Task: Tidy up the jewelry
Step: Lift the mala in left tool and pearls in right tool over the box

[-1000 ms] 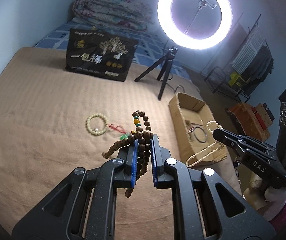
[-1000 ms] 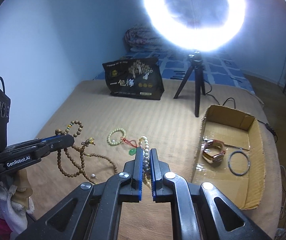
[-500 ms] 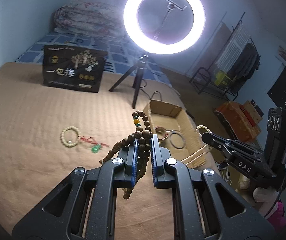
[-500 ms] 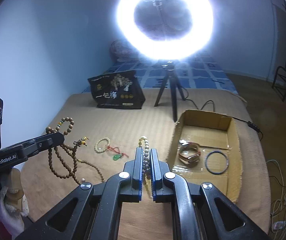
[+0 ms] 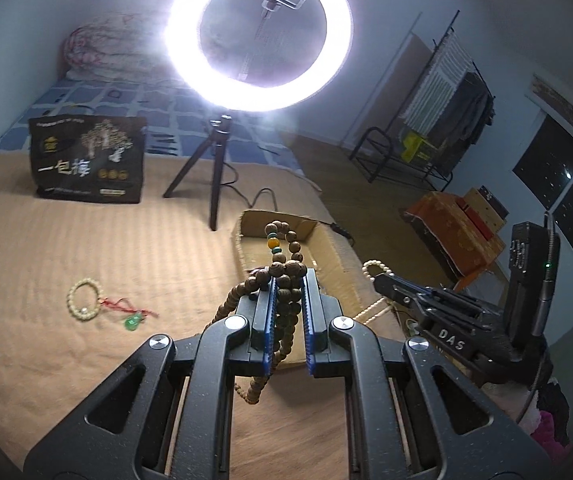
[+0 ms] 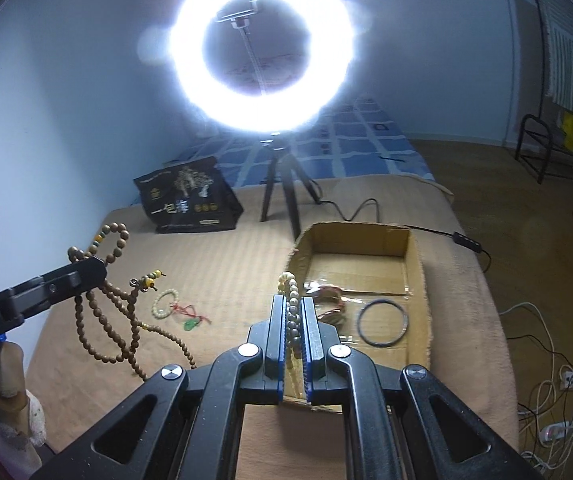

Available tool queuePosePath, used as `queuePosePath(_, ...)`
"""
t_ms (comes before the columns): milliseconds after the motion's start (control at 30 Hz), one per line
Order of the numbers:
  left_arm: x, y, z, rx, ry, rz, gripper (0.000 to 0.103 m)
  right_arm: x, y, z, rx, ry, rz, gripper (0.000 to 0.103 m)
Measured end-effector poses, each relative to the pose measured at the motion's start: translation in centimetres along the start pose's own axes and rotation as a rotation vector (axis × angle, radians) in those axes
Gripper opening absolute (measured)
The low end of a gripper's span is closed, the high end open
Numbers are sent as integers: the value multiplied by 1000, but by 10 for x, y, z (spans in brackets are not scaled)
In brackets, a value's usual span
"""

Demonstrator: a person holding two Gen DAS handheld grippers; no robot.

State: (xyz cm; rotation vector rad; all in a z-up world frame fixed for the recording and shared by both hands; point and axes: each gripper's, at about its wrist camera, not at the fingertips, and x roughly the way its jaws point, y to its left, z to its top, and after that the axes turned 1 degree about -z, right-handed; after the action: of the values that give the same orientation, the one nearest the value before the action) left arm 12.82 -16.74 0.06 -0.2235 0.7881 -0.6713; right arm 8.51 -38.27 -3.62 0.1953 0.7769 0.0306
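Beads fill both tools: the left gripper [image 5: 287, 280] clamps the brown bead strand [image 5: 284, 284], the right gripper [image 6: 295, 304] pinches the pale bead strand [image 6: 292, 300]. The cardboard box [image 6: 416, 280] sits centre-right, directly past the right one's tips, which look nearer it.

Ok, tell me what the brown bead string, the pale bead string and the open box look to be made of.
Long brown bead string in the left gripper: likely wood or seed, going by its matte, grainy brown beads. Pale cream bead string in the right gripper: smooth with a slight sheen, perhaps bone, resin or pearl-like plastic; unclear. Open tan box: corrugated cardboard with raw folded flaps.
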Motion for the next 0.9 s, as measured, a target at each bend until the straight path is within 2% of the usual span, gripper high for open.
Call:
queuePosePath(667,56,-48,27,20,20,-78,10,30,-53,-4,84,81,-76,4)
queuePosePath(900,77,-49,28,18,48,-80,10,37,-64,-6,111,100,-88,4)
